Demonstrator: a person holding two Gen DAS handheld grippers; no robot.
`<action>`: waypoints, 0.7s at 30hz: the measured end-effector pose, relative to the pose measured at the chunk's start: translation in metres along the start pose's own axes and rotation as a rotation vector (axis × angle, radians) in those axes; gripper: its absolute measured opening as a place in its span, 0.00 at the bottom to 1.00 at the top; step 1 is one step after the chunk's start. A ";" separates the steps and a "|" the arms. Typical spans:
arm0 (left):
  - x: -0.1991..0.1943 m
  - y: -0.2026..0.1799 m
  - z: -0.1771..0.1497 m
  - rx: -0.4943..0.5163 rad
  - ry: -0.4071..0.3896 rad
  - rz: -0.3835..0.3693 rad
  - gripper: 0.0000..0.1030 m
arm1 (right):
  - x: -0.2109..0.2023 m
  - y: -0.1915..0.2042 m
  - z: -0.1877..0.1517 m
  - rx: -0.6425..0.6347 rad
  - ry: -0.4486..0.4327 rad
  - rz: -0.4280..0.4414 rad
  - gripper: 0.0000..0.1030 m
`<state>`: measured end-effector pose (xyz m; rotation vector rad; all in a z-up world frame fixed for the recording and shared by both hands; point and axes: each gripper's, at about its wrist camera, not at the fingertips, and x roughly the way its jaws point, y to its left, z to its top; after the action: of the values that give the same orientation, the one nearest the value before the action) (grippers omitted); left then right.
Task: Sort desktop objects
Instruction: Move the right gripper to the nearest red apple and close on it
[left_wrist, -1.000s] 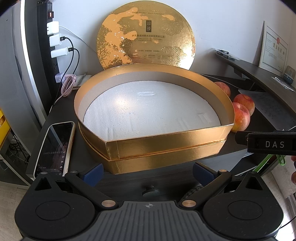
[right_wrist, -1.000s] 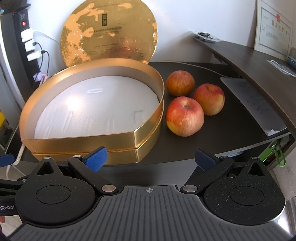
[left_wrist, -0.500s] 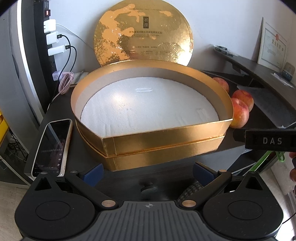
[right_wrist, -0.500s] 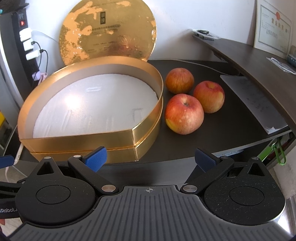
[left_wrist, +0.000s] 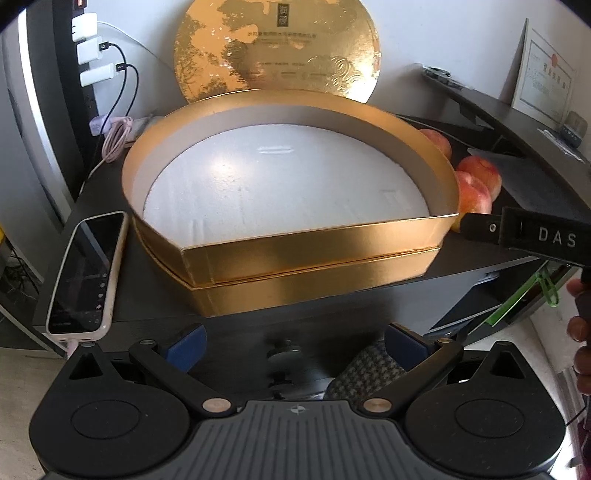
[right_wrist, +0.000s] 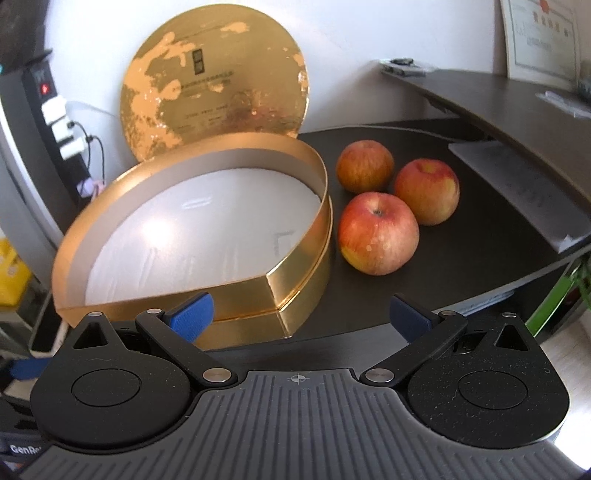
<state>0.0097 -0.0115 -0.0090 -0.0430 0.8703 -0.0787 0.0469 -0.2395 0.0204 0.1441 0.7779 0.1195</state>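
On the far left of my left wrist view I see a power strip with white chargers plugged in, its top cut off by the frame edge. A coiled pink cable lies on the dark counter below it. Nearer, a phone lies flat by the counter's left edge, just beside the gold box; its screen is dark and I cannot read it.

The box sits open in the middle of the counter, lined with white foam and holding nothing that I can see. Its round gold lid leans upright against the wall behind; the printing on it is too small to make out.

My left claw hangs off the near edge of the counter, fingers spread apart with nothing between them.

Right of the box lie three apples. From the left camera the box wall hides most of them; from the right camera I see all three: the near apple just beside the box, the far apple behind it, the right apple close against them. I cannot tell whether they touch.

My right claw is also spread wide and empty, near the counter's edge, facing the box corner and the near apple. A sheet of paper lies further right, partly under a raised shelf.
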 end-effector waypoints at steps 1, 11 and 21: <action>-0.001 -0.001 0.000 0.001 -0.005 -0.006 1.00 | 0.001 -0.003 0.000 0.015 0.001 0.008 1.00; -0.008 -0.010 0.006 0.022 -0.082 -0.041 1.00 | 0.010 -0.051 0.003 0.270 -0.020 0.186 1.00; -0.002 -0.024 0.013 0.080 -0.067 -0.053 1.00 | 0.017 -0.044 0.006 0.009 -0.081 -0.055 1.00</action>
<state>0.0177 -0.0350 0.0024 0.0066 0.7982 -0.1605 0.0654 -0.2810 0.0052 0.1348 0.7006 0.0576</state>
